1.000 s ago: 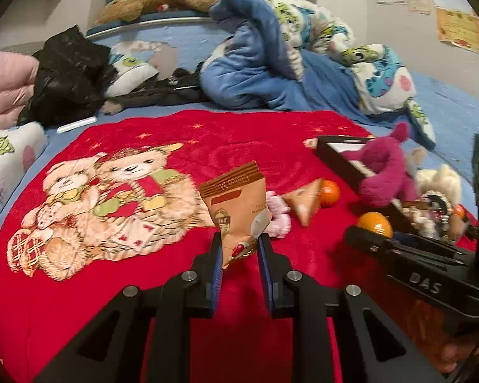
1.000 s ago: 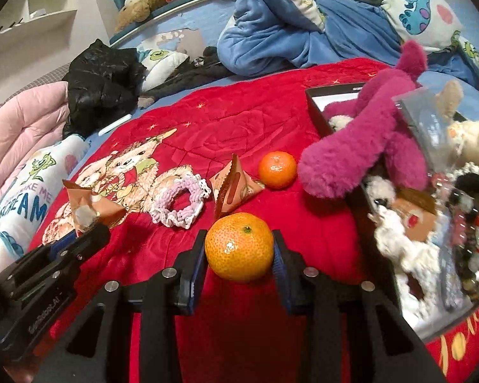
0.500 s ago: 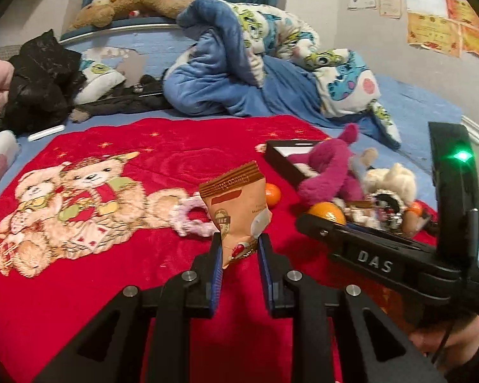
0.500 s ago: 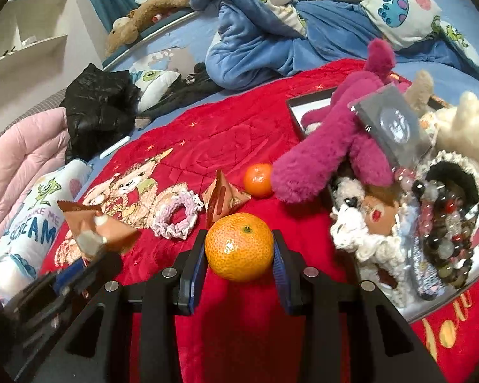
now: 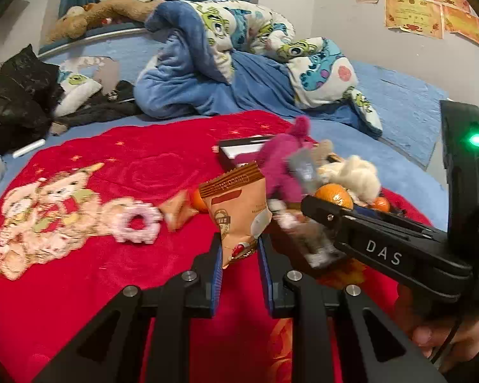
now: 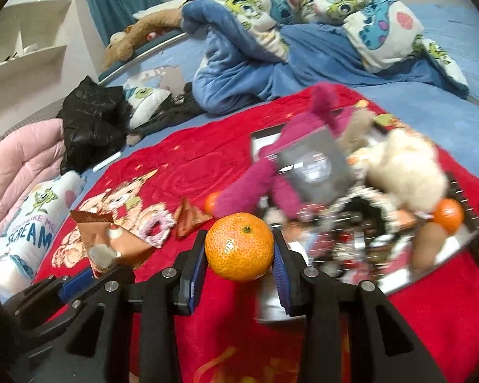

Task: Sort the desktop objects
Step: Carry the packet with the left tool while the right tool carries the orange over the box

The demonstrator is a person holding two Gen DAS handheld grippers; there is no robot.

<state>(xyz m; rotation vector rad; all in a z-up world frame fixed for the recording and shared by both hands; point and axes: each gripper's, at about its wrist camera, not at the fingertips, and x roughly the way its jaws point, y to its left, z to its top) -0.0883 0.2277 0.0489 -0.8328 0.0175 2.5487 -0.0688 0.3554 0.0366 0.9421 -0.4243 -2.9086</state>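
My left gripper (image 5: 239, 252) is shut on a tan snack packet (image 5: 238, 214), held above the red blanket (image 5: 79, 274); the packet also shows in the right wrist view (image 6: 111, 242). My right gripper (image 6: 239, 255) is shut on a tangerine (image 6: 239, 246), held just before the black tray (image 6: 431, 271); the tangerine also shows in the left wrist view (image 5: 333, 195). The tray holds a magenta plush (image 6: 271, 172), a cream plush (image 6: 405, 172), a grey packet (image 6: 316, 166), another tangerine (image 6: 448, 212) and beads. On the blanket lie a pink scrunchie (image 5: 134, 221), a triangular packet (image 5: 177, 210) and a tangerine (image 5: 198, 199).
A blue quilt (image 5: 207, 73) and patterned pillows are piled behind the blanket. A black jacket (image 6: 92, 121) and pink quilt (image 6: 19, 166) lie at the left. A brown plush (image 5: 95, 16) lies along the bed's far rail.
Both grippers have moved right and forward toward the tray, each still holding its object. The tray and plush toys now sit closer and more central in both views.
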